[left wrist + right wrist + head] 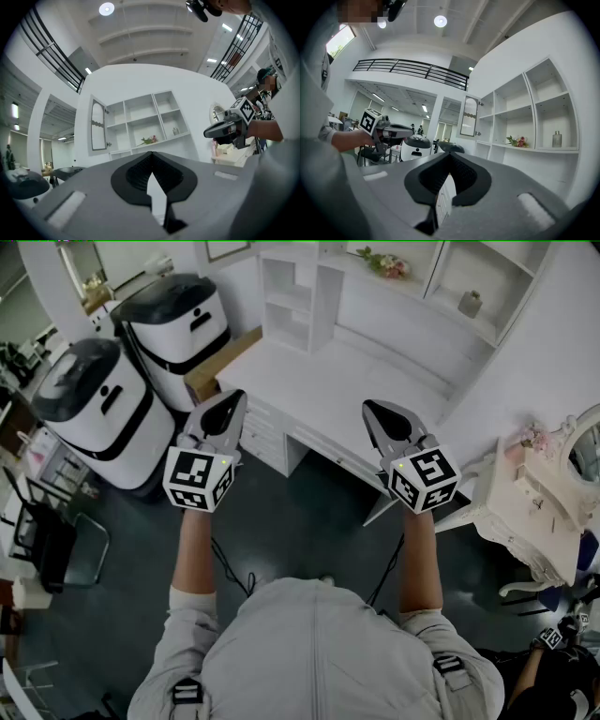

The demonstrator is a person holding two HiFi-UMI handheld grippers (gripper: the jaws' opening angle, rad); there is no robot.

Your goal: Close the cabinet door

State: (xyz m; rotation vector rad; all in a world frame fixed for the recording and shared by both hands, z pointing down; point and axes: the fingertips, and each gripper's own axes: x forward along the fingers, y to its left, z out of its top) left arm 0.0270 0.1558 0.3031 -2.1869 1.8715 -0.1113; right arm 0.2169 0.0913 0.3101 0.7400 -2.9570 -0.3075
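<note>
A white cabinet door (98, 125) with an arched glass pane stands swung open at the left end of the white shelf unit (140, 123). The same door (469, 116) shows in the right gripper view. My left gripper (232, 399) is shut and empty, held level over the dark floor, well short of the desk (347, 381). My right gripper (373, 409) hangs beside it, its jaws meeting at the tips with nothing between them. Each gripper appears in the other's view: the right gripper (208, 132) and the left gripper (410, 132). Neither touches the door.
Two round white-and-black machines (94, 413) (178, 324) stand at the left, with a cardboard box (220, 367) behind them. A black chair (56, 549) is at the far left. An ornate white dressing table (530, 502) stands at the right. Flowers (384, 263) and a bottle (472, 304) sit on the shelves.
</note>
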